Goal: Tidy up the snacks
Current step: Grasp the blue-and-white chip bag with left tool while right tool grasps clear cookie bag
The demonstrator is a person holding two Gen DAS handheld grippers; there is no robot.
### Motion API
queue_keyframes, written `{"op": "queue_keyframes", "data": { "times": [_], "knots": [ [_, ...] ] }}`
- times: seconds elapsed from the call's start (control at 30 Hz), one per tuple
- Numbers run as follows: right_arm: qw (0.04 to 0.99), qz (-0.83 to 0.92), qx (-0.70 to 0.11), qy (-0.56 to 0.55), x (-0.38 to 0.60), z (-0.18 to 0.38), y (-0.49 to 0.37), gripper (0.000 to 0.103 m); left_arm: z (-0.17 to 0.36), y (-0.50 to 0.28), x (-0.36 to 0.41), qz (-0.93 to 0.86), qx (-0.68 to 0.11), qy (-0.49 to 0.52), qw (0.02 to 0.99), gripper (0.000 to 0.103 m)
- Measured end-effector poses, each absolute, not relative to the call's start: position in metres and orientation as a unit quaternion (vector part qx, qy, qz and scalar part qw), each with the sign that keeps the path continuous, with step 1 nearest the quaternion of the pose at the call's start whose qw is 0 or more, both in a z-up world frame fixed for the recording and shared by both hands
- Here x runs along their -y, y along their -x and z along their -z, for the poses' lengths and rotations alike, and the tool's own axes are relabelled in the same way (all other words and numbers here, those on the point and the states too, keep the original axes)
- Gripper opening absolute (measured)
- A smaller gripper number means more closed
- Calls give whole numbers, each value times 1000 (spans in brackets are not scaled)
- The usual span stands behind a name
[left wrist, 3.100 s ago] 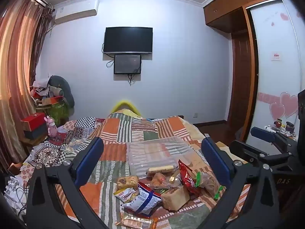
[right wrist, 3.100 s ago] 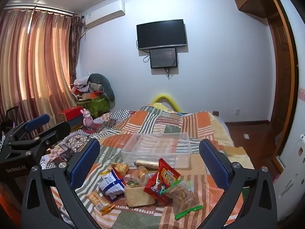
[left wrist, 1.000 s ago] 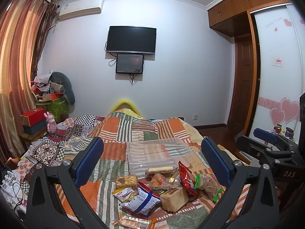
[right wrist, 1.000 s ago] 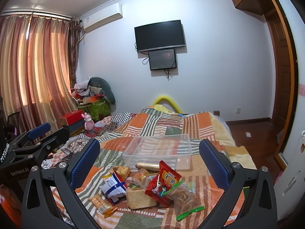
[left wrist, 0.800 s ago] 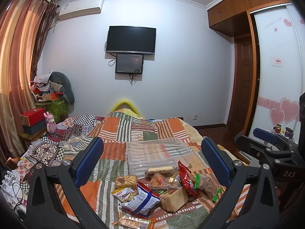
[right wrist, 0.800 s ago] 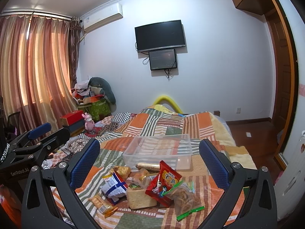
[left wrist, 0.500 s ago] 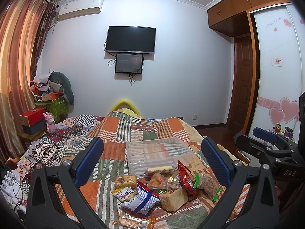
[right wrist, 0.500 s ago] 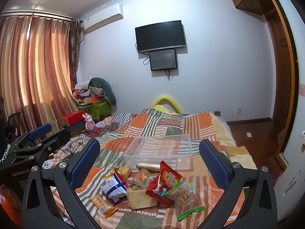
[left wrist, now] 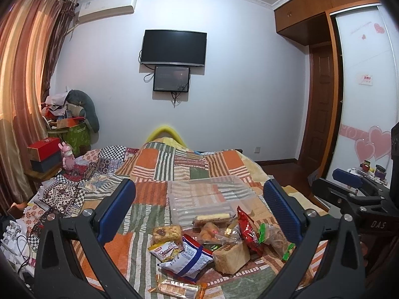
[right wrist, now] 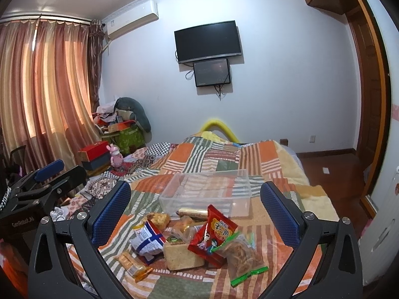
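No visible change beyond slight camera drift.

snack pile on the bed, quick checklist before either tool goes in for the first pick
1. Left tool open and empty: ok.
2. Right tool open and empty: ok.
3. Clear plastic bin upright, open-topped, empty: ok.
4. Path to the bin free: not ok, the wrapped roll lies against its near wall.
5. Red snack packet free to lift: ok, it sits on top of the pile.
6. Bread block free to lift: not ok, the red snack packet overlaps it.
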State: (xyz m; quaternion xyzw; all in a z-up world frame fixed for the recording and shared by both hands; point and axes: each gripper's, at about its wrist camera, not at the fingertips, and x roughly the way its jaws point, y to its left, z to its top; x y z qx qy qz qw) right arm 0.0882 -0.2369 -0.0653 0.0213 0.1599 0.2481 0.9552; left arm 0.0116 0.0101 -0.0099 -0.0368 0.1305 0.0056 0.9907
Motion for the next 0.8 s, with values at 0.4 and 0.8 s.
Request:
{"op": "queue_keyframes", "data": {
  "times": [0.4,0.8],
  "knots": [
    [945,-233,-230,-12,252,97,-113,86,47,-57,-35,7,-233,4,972,71],
    [918,-198,-345,-4,268,154,-149,85,128,-107,-62,20,-374,20,927,68]
  ]
}}
